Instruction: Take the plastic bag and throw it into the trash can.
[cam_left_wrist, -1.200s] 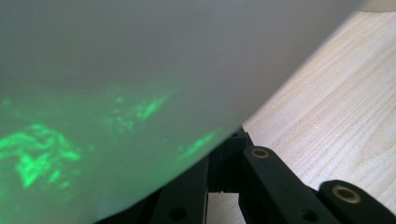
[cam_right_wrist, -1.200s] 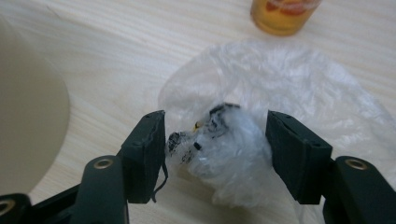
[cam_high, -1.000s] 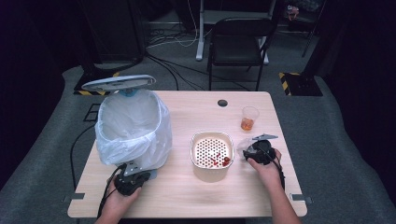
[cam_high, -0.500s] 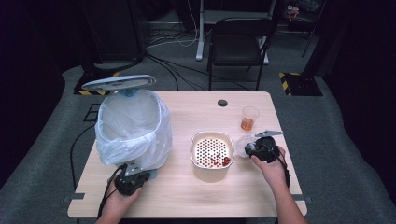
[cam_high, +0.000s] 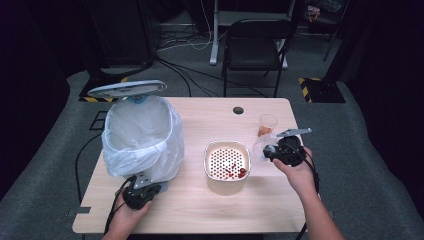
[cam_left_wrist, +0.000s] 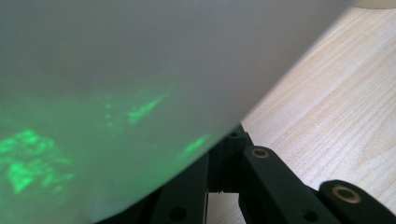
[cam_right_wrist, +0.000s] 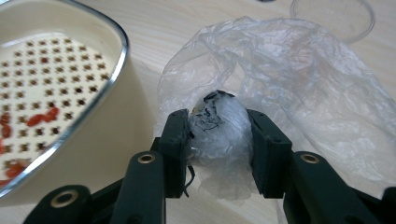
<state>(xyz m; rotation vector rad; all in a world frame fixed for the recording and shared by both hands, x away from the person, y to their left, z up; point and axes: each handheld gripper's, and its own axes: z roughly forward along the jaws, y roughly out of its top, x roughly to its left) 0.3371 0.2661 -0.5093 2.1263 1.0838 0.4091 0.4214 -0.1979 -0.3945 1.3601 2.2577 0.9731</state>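
The right gripper (cam_right_wrist: 217, 140) pinches a bunched knot of a clear plastic bag (cam_right_wrist: 280, 79) between its two black jaws; the jaws have just been closing on it, and the pads press the crumpled film from both sides. From the pinch the bag fans out ahead of the jaws and off to their right, its long axis running away from the gripper toward a clear plastic cup (cam_right_wrist: 332, 16) just beyond its far edge. The film is thin, wrinkled and see-through, with dark scribbled marks on the gathered part and faint reddish smears further out. To the left of the jaws, close beside the bag, stands a cream strainer bowl (cam_right_wrist: 122, 46) with a perforated floor and red bits lying in it.

In the high view the right gripper (cam_high: 270, 151) sits between that bowl (cam_high: 208, 150) and the table's (cam_high: 215, 117) right edge. Well away to its left, the left gripper (cam_high: 141, 194) lies pressed together, its jaws tucked under the white liner of a bin (cam_high: 142, 135) directly ahead of it.
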